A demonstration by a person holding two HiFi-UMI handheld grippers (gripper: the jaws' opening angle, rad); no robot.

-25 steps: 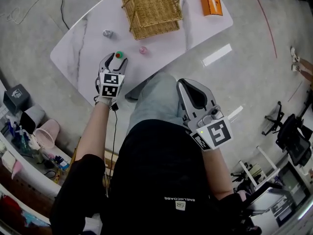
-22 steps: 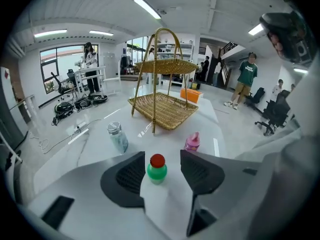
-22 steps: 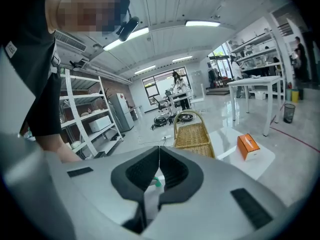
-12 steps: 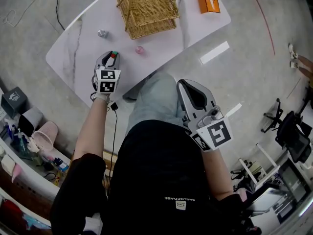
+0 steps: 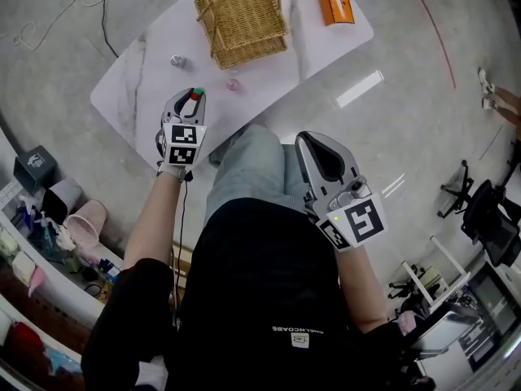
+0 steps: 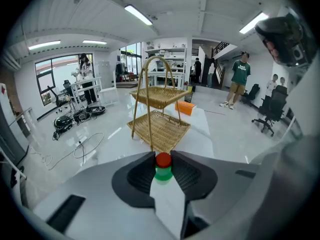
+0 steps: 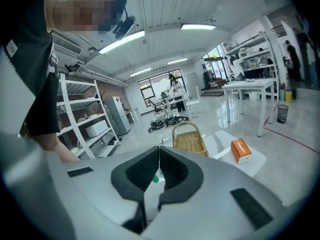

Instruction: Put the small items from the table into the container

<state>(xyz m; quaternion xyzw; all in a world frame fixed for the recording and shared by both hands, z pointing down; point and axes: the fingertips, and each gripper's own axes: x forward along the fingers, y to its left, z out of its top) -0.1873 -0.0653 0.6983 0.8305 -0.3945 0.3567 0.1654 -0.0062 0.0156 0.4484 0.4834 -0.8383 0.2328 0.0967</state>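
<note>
My left gripper [image 5: 195, 95] [image 6: 163, 165] is shut on a small red-and-green item [image 6: 163, 167] [image 5: 196, 93], lifted above the white marble table [image 5: 138, 96]. The two-tier wicker basket [image 5: 241, 21] [image 6: 159, 113] stands on the table beyond it. A pink item [image 5: 234, 84] and a small silver item [image 5: 177, 61] lie on the table near the basket. My right gripper [image 5: 313, 145] [image 7: 159, 150] hangs over the person's lap, away from the table, with its jaw tips touching and nothing between them.
An orange box [image 5: 335, 5] [image 7: 241, 150] lies on the table to the right of the basket. Cables [image 5: 32, 15] trail on the floor at the left. Bins and clutter [image 5: 57, 218] stand at the lower left, office chairs [image 5: 488, 218] at the right.
My left gripper closed on the red-and-green item and lifted it off the table. The right gripper stays about where it was.
</note>
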